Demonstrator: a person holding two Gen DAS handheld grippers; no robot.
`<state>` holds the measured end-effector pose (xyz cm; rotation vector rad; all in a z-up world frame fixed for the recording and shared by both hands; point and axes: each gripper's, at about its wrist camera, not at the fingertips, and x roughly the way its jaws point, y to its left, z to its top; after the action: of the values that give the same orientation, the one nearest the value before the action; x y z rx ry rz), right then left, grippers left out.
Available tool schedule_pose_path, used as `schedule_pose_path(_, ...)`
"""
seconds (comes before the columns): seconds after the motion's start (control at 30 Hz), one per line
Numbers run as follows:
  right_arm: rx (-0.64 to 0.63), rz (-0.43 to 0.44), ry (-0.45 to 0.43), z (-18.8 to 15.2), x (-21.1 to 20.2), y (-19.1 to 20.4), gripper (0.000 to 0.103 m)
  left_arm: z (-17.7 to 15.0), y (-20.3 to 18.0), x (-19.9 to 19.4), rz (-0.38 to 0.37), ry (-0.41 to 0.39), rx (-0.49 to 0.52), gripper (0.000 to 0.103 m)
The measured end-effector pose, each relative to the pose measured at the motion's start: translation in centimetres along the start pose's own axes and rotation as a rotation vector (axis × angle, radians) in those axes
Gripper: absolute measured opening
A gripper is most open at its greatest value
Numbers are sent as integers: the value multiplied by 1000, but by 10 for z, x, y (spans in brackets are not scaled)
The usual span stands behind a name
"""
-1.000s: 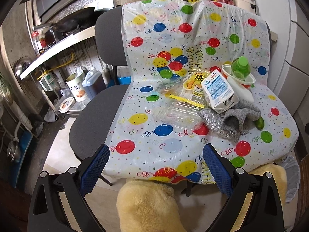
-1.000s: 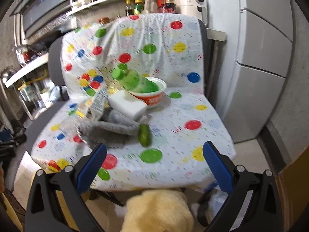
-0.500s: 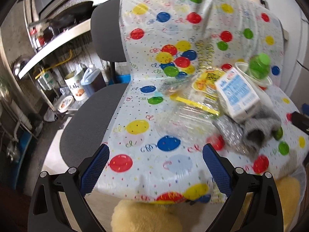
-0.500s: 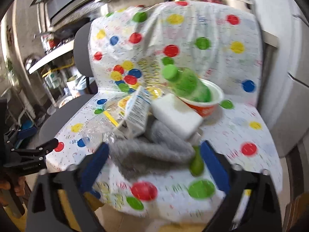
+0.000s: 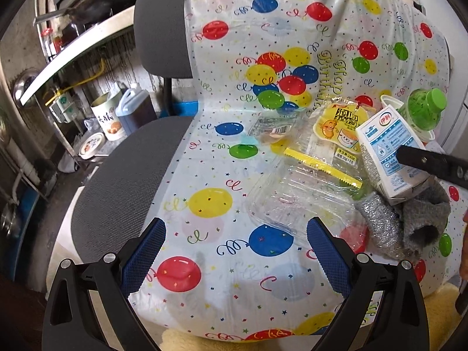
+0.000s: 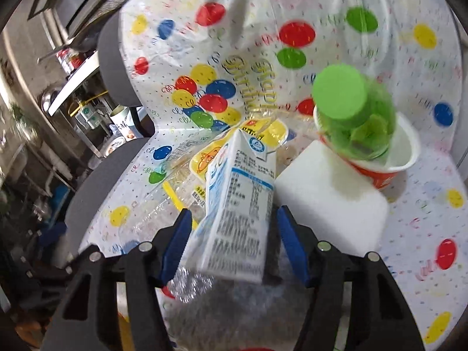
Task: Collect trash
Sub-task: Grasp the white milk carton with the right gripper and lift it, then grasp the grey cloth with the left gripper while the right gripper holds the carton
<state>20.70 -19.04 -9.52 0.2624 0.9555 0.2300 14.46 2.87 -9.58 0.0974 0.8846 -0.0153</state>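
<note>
Milk carton [image 6: 239, 204], white with blue print, stands tilted between the right gripper [image 6: 234, 245] fingers. Jaws have just been closing around it, pads not clearly pressing yet.

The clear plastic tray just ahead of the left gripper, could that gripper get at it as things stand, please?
Probably yes. The left gripper is open and empty, and the clear plastic tray lies just beyond its fingertips with only bare balloon cloth between. The yellow snack bag overlaps only its far edge.
</note>
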Motion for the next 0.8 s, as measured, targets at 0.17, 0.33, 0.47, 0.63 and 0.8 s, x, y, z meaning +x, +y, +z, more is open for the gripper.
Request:
schedule_pose_path(0.17, 55, 35, -11, 6, 2, 0, 40, -3, -1, -1, -1, 5, 1, 96)
schedule_pose_path(0.33, 36, 121, -117, 6, -24, 9, 37, -4, -2, -18, -35, 8, -12, 95)
schedule_pose_path(0.47, -47, 57, -280, -7, -83, 23, 37, -9, -17, -35, -61, -11, 40, 92)
schedule_pose_path(0.63, -93, -115, -379, -45, -149, 9, 37, -26, -56, -53, -140, -79, 142, 94)
schedule_pose_path(0.8, -29, -191, -375, -88, -180, -33, 37, -33, -102, -56, -296, -55, 225, 94)
